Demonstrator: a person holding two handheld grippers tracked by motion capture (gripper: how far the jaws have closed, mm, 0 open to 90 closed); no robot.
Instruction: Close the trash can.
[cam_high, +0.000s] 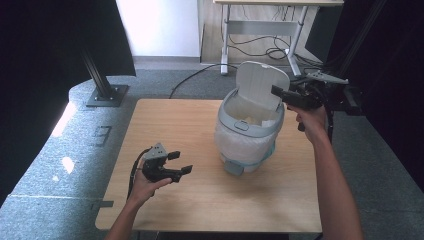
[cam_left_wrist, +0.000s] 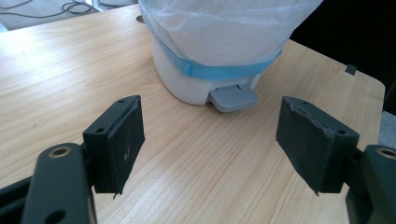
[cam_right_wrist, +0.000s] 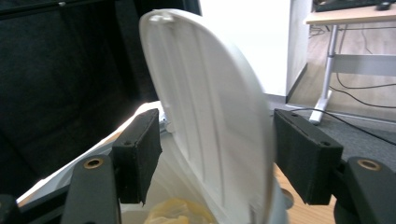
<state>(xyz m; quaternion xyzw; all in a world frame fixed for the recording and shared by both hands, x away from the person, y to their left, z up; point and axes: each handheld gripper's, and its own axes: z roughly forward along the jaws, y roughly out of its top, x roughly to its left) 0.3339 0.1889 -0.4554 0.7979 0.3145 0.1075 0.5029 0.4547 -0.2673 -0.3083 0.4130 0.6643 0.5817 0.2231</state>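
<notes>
light wood table (cam_high: 165, 120) carries a small white bin (cam_high: 248, 132) just right of centre, bag-lined, its lid (cam_high: 261, 86) raised upright. right gripper (cam_high: 278, 92), at two o'clock from the bin, has wide jaws straddling the lid's edge, pads not pressing it. left gripper (cam_high: 181, 163), at eight o'clock, gapes empty toward the grey pedal (cam_left_wrist: 233, 98).

Raised white plastic bin lid (cam_right_wrist: 210, 126) standing between two spread black jaws.
The ribbed oval lid stands nearly upright, its edge toward the camera; neither pad visibly presses it. Below lies crumpled yellow waste (cam_right_wrist: 175, 212) in the white-lined bin (cam_right_wrist: 175, 172); behind right, a grey-legged desk (cam_right_wrist: 334, 60) and floor cables.
</notes>
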